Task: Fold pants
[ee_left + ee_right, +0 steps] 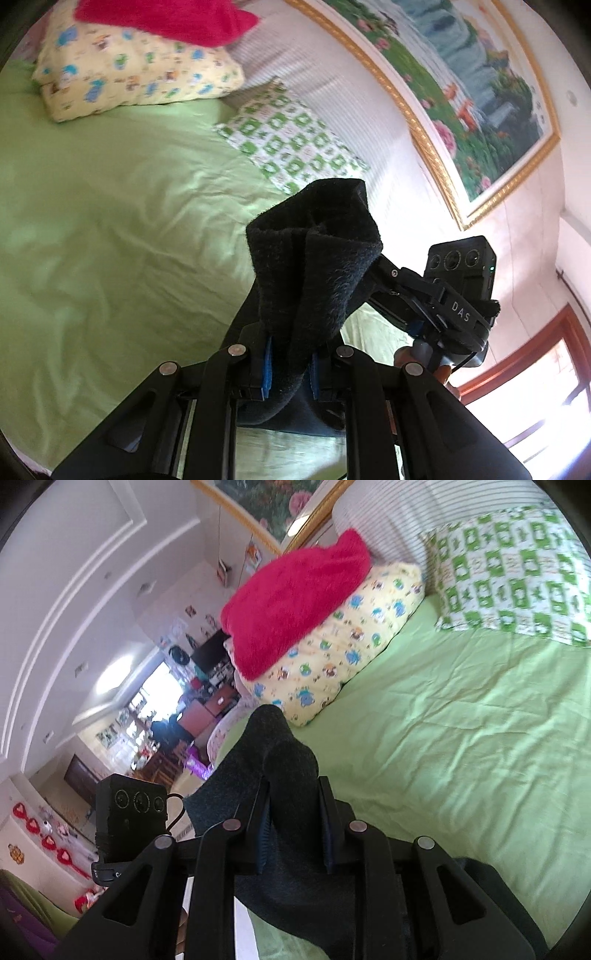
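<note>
Above the green bedsheet (110, 229), left gripper (290, 363) clamped on dark fleece pants (314, 258), right gripper (295, 825) pinching them too, patterned pillows (351, 642) beyond.

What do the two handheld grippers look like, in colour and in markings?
Both the left gripper and the right gripper are black linkage frames with round silver pivot pins and blue finger pads. The right one carries white "DAS" lettering.

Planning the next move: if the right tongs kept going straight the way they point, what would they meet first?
Probably the yellow cartoon-print pillow, with the red fuzzy blanket on top. The right tongs, shut on the black pants, aim over green bedsheet toward it. Depth is unclear.
</note>
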### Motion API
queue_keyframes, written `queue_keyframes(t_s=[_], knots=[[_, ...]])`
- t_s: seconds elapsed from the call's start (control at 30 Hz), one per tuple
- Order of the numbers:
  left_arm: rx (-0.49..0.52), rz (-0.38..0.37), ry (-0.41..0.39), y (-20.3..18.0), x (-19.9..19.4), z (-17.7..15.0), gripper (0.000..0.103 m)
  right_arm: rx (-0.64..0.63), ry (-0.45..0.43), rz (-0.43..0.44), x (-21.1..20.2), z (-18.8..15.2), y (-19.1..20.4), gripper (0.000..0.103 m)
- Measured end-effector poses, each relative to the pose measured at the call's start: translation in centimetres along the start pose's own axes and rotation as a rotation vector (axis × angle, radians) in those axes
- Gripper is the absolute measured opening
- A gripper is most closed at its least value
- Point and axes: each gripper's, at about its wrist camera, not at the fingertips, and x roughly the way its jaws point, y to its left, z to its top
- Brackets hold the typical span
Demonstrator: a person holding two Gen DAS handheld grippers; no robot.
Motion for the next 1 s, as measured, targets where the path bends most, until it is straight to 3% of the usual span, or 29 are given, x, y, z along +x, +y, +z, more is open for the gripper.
queue_keyframes(t_s=[0.47, 1.0], knots=[[0.124, -0.063, 0.127, -8.2, 4.3, -3.8, 0.014, 0.115, -0.171, -0.029, -9.4, -4.0, -3.6, 0.024], [0.229, -0.077, 0.248, -14.0, 9.5, -7.1, 0.015, 0.233, -0.306, -0.058, -16.8, -8.9, -8.2, 0.024]])
